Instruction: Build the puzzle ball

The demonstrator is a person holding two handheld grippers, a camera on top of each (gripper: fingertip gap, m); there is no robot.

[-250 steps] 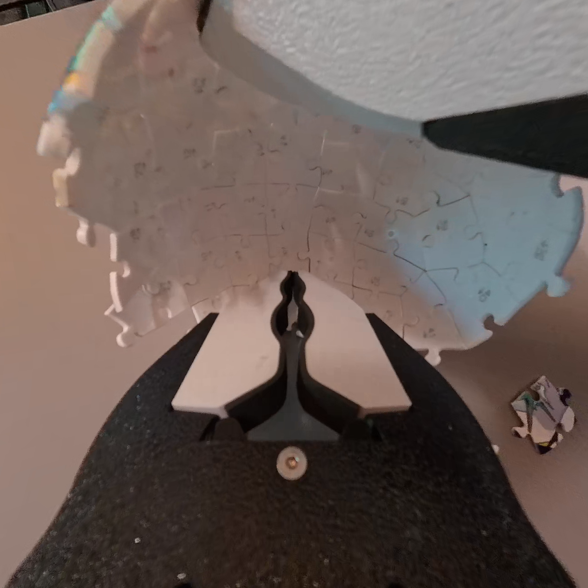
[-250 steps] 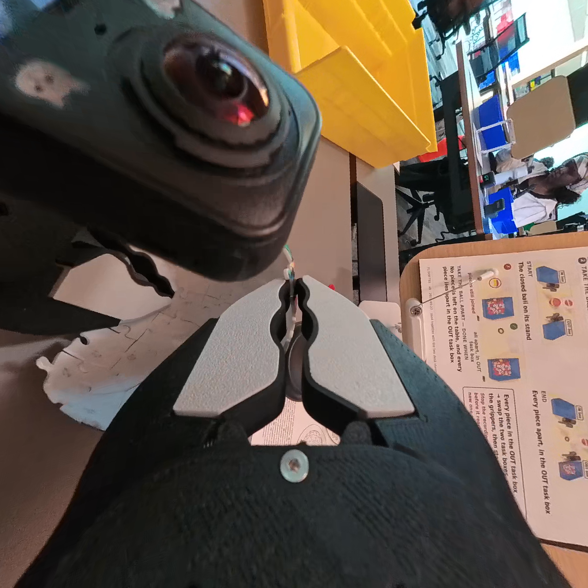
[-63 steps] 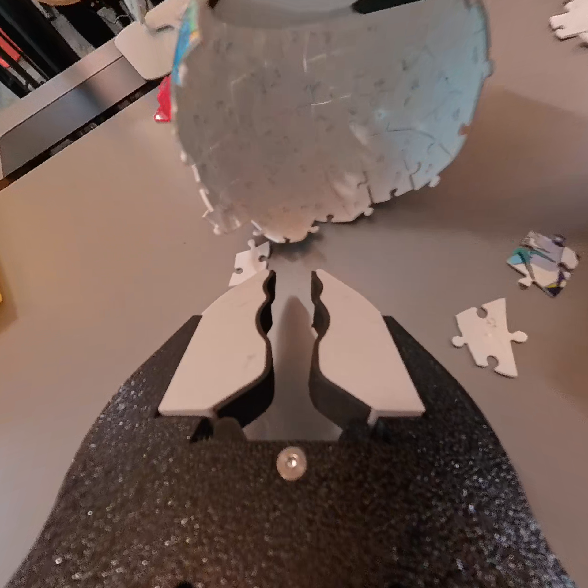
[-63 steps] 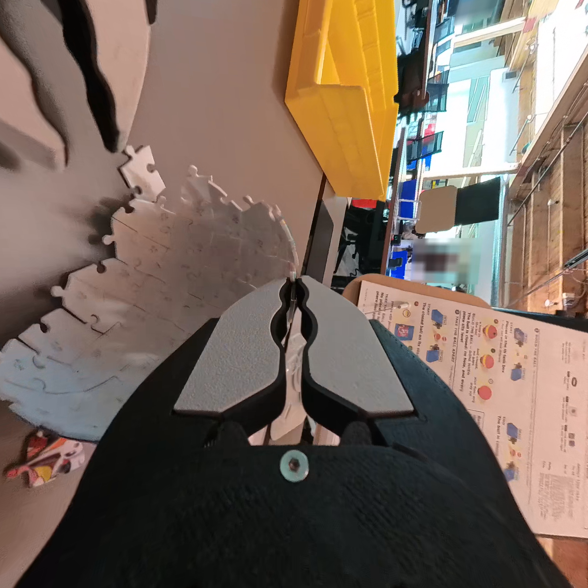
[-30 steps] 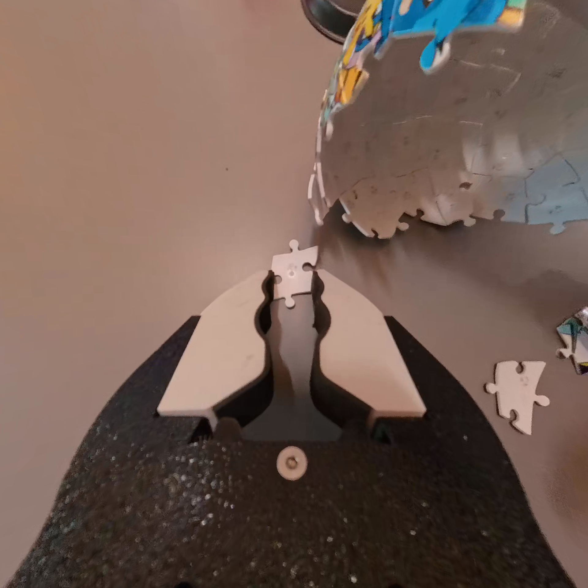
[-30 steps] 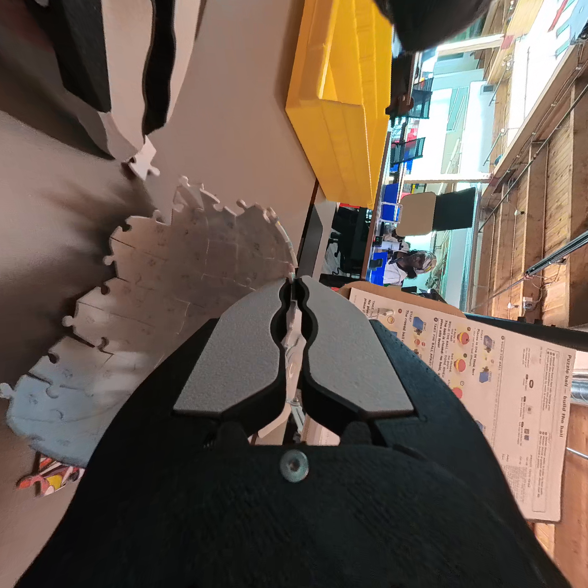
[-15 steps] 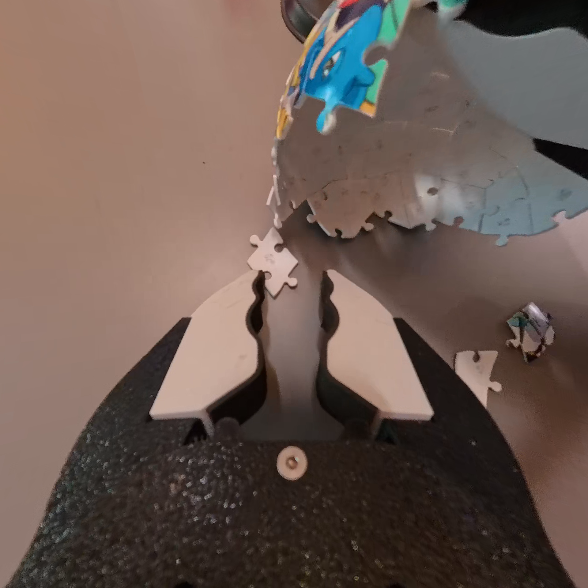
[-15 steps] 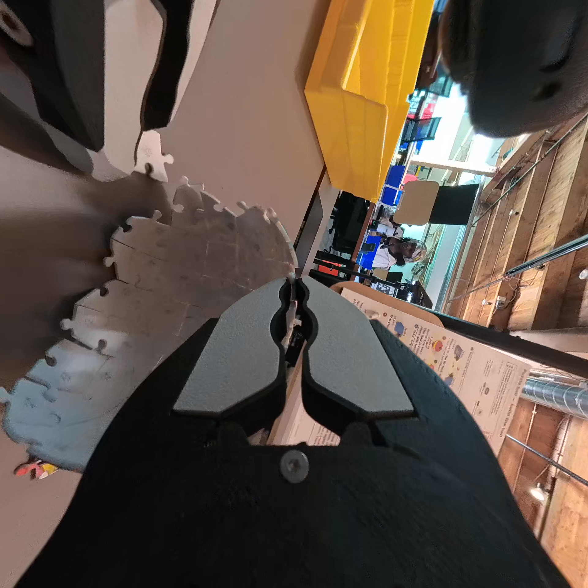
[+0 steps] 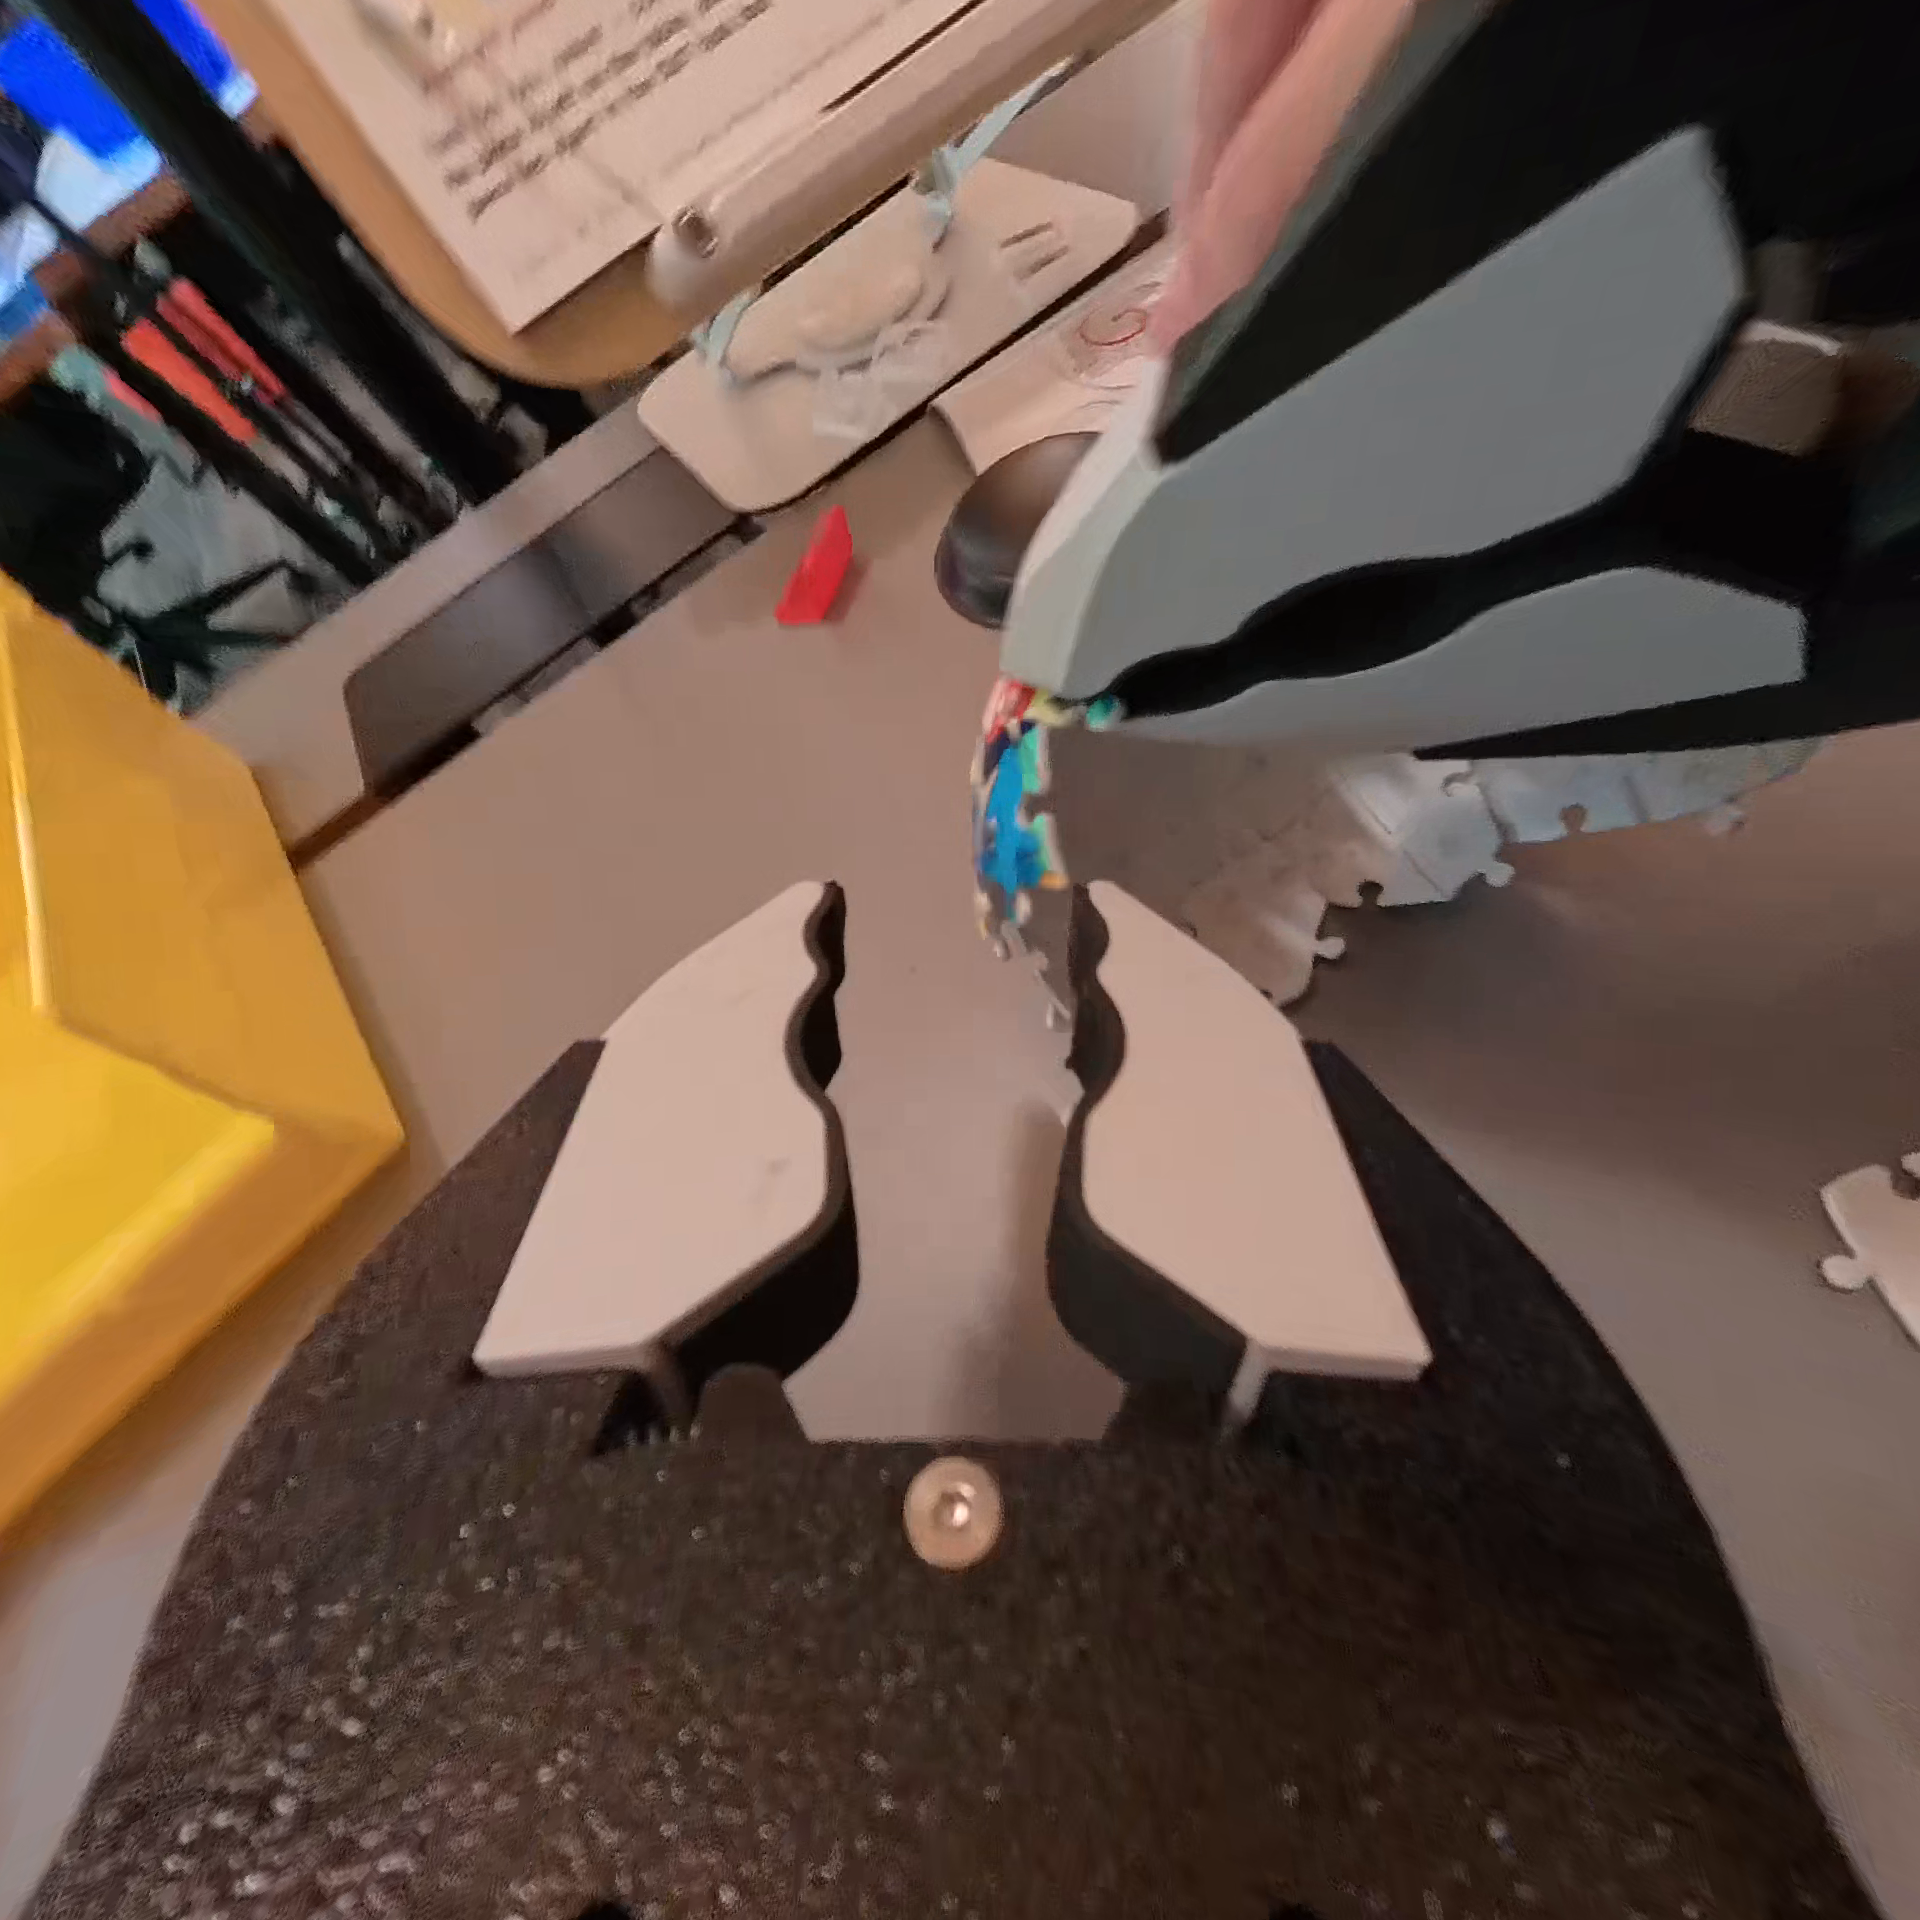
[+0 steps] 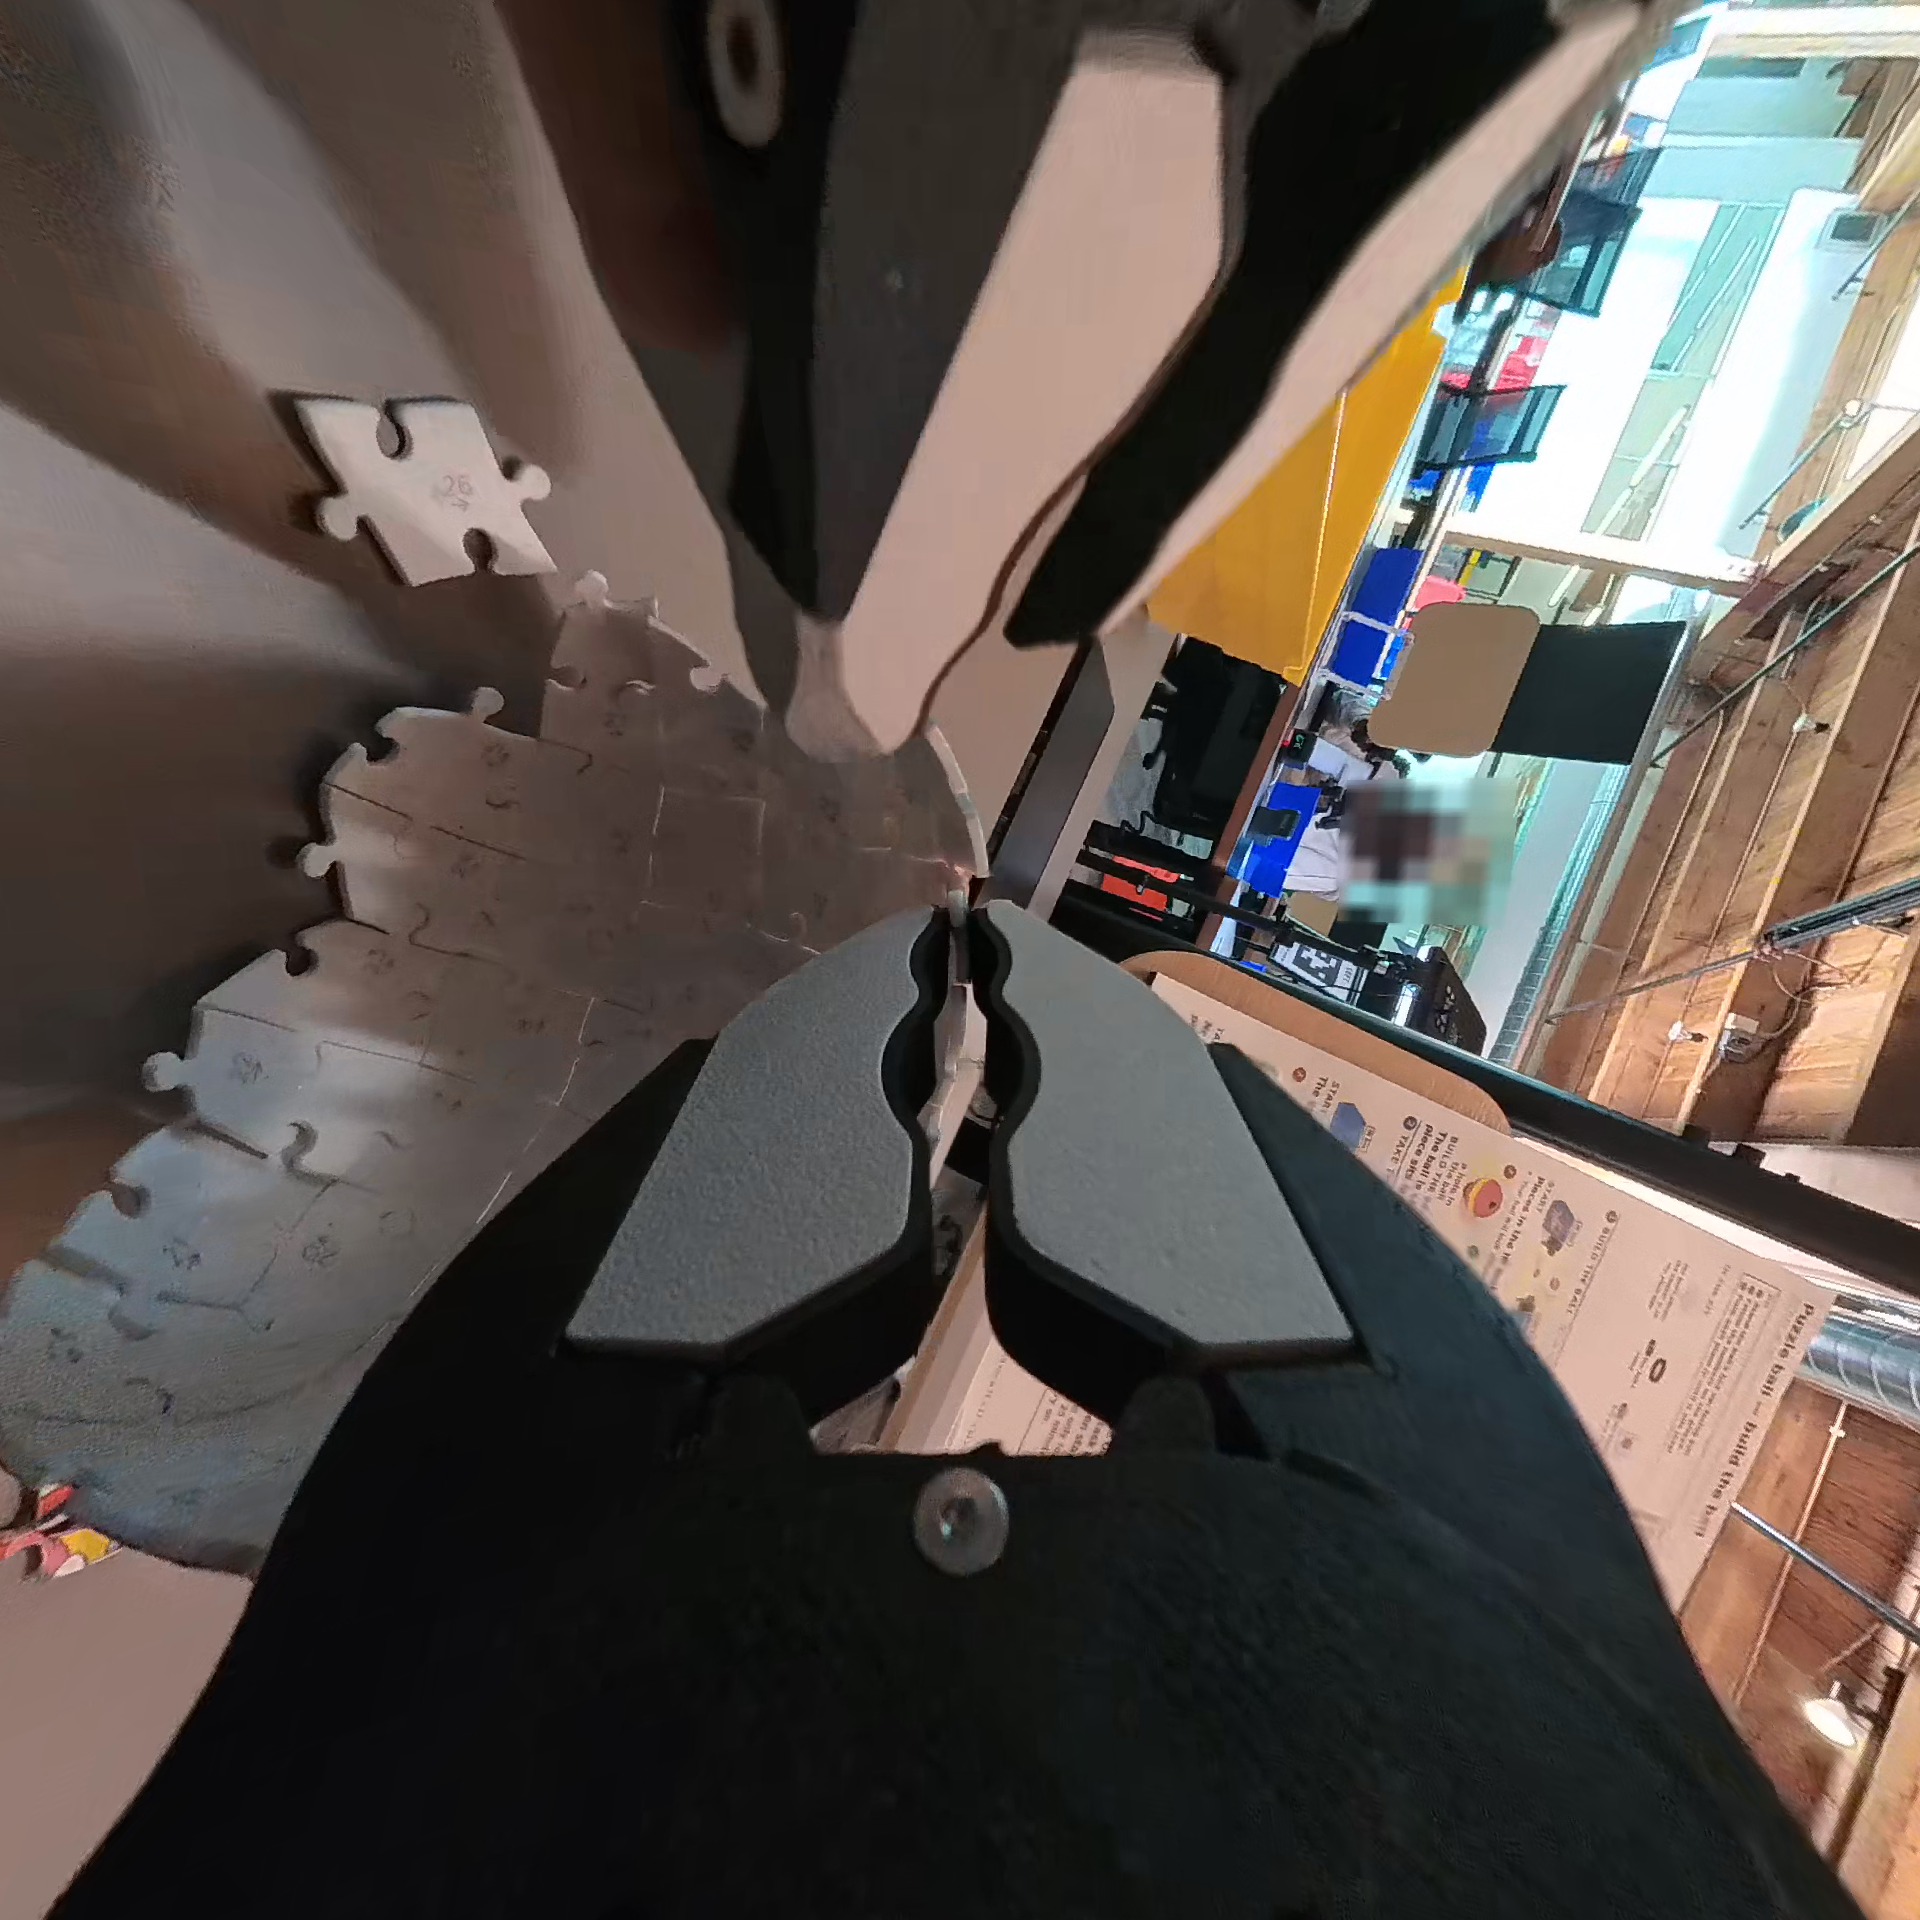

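Note:
The partial puzzle ball [image 10: 520,935] is a curved shell of joined pieces, its white inside towards the right wrist view. My right gripper [image 10: 961,920] is shut on its rim and holds it on edge over the table. In the left wrist view the shell's coloured rim [image 9: 1008,831] hangs from the right gripper [image 9: 1049,712]. My left gripper [image 9: 956,914] is open and empty, and the rim stands close to its right finger. It also shows above the rim in the right wrist view [image 10: 935,665]. A loose white piece [image 10: 431,488] lies on the table beside the shell.
A yellow bin [image 9: 125,1039] stands at the left. Another white piece [image 9: 1881,1236] lies at the right, and a coloured piece [image 10: 52,1538] lies under the shell. A small red object [image 9: 816,571], a clear stand [image 9: 831,312] and an instruction sheet [image 10: 1558,1247] are at the table's far side. From the left gripper's tips to the loose white piece [image 10: 431,488] is close to 8 cm.
My left gripper opened wider, left the white piece on the table, and rose up to the shell's rim. The right gripper has kept its hold on the shell.

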